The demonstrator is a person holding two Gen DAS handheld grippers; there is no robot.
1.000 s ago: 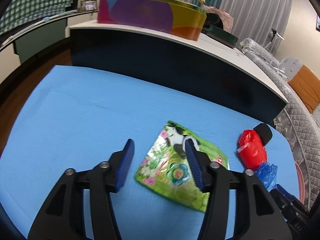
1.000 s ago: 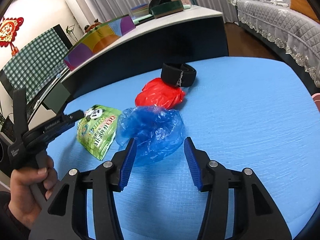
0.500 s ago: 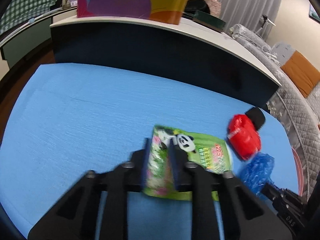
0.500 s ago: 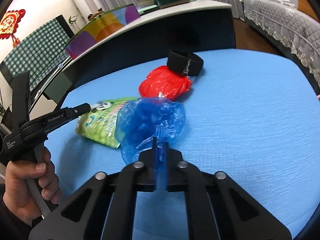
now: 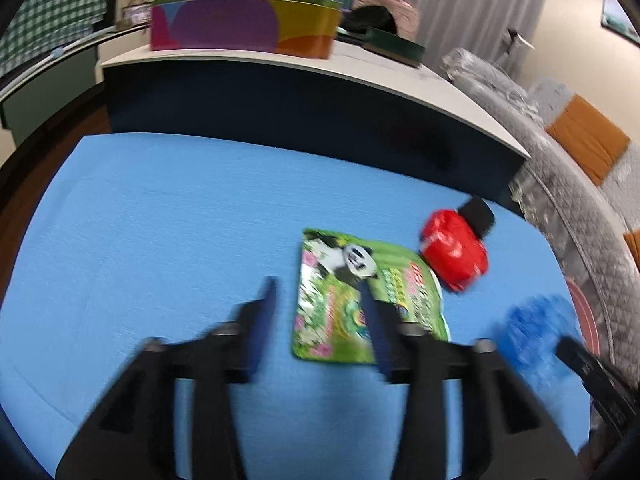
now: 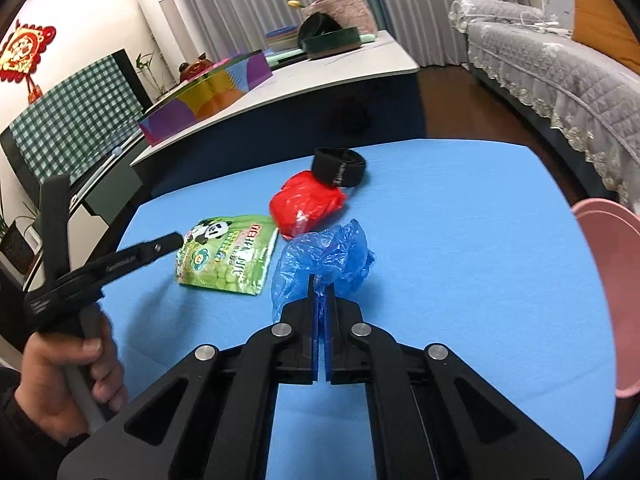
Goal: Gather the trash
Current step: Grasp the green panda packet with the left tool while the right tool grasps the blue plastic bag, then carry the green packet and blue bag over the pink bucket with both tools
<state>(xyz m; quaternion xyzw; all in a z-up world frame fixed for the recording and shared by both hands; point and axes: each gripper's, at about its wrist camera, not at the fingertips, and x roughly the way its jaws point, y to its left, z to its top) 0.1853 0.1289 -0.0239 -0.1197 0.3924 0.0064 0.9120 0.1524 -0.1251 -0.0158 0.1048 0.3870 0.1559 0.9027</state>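
The right hand-held gripper (image 6: 322, 300) is clamped tight on the blue bag (image 6: 320, 256), held just off the blue table (image 6: 460, 208). The left hand-held gripper (image 5: 320, 320) has just been opening; its jaws stand half apart with nothing between them, over the green pouch's (image 5: 360, 296) edge. I'd keep the pinch firm while carrying toward the pink bin (image 6: 608, 280), since thin plastic slips.

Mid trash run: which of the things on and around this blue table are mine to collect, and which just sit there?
Likely trash: blue plastic bag, pinched in the right gripper; green panda pouch; red bag.

Probably not: black strap, colourful box, pink basin.
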